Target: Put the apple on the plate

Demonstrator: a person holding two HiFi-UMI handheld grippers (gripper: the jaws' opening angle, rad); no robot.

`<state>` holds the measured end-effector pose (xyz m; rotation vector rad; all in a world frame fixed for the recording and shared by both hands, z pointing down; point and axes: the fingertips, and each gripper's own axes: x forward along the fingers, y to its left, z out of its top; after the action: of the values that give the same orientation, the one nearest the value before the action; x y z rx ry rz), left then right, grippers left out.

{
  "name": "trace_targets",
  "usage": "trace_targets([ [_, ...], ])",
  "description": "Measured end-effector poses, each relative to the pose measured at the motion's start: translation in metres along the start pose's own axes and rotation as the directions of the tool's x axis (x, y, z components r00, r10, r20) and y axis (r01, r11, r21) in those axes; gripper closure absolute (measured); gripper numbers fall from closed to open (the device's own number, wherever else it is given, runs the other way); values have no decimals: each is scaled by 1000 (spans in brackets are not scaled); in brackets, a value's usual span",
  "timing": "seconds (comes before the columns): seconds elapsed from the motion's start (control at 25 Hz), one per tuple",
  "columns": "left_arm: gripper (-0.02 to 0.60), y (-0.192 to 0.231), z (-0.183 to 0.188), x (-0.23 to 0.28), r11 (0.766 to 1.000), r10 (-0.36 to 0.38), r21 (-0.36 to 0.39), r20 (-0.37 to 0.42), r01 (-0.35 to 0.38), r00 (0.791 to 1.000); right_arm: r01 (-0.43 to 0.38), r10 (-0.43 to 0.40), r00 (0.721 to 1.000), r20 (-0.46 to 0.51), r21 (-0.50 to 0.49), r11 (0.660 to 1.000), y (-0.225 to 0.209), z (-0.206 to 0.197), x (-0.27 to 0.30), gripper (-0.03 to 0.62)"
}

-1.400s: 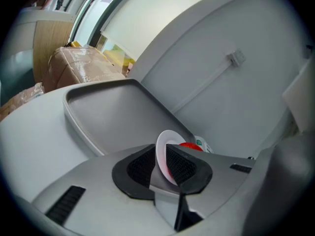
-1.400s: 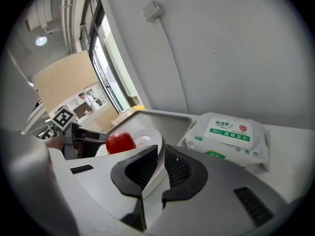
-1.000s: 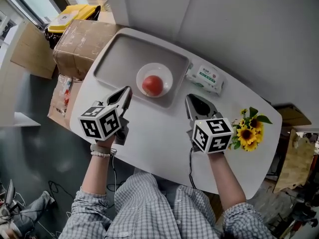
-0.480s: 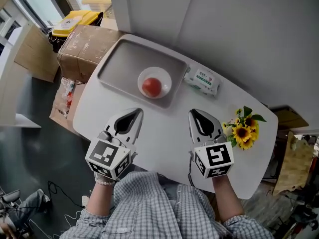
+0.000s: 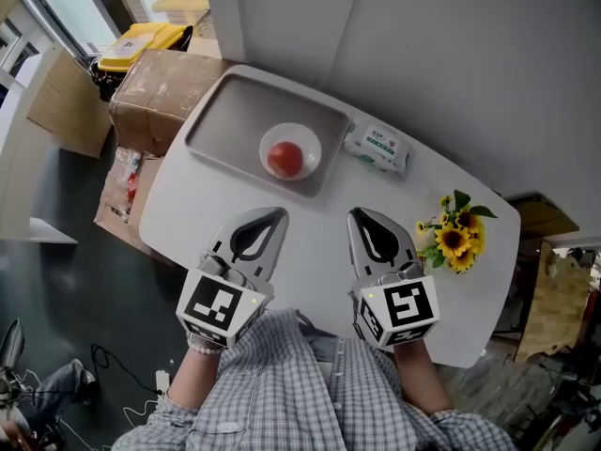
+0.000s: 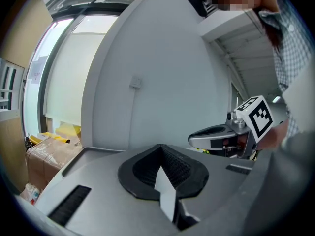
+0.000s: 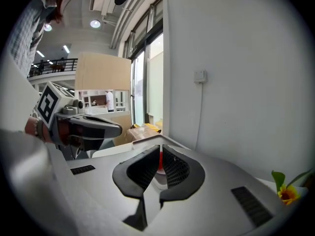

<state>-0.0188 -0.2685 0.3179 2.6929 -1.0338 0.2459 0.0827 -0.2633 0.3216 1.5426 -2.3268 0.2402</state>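
A red apple (image 5: 285, 159) lies on a small white plate (image 5: 306, 139), which stands in a grey tray (image 5: 230, 111) on the white table (image 5: 310, 242). My left gripper (image 5: 279, 216) hangs shut and empty near the table's front edge, well short of the plate. Beside it my right gripper (image 5: 355, 215) is also shut with nothing held. In the right gripper view a red sliver of the apple (image 7: 160, 161) shows through the slit between the closed jaws (image 7: 160, 150). The left gripper view looks past its own closed jaws (image 6: 161, 149) at the wall and the right gripper (image 6: 216, 136).
A wrapped tissue pack (image 5: 377, 148) lies right of the tray. A bunch of sunflowers (image 5: 453, 239) sits at the table's right side. Cardboard boxes (image 5: 155, 87) and yellow items (image 5: 141, 31) stand on the floor to the left. A grey wall runs behind the table.
Both grippers have drawn back from the tray toward the person and risen. The left gripper has rolled, so another cube face shows. The apple has stayed on the plate.
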Motion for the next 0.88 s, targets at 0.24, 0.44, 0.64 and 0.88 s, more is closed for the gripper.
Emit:
trace_targets([
  [0.24,574,-8,1,1,999,-15,35,-6,15,1000,-7,8,1000,20,-25,1000,5,10,-3,562],
  [0.44,574,-9,-1,0,999,-12,42,-14,12,1000,-7,7,1000,11,-28,1000,7,7,-6,563],
  [0.64,574,-8,-3,-1,999,-3,42,-21,4,1000,-10,10,1000,5,-25,1000,10,4,-7,563],
  [0.88,574,-8,-6,-2,999,2,46,-32,-1,999,-25,25,1000,3,-30,999,14,3,-7,563],
])
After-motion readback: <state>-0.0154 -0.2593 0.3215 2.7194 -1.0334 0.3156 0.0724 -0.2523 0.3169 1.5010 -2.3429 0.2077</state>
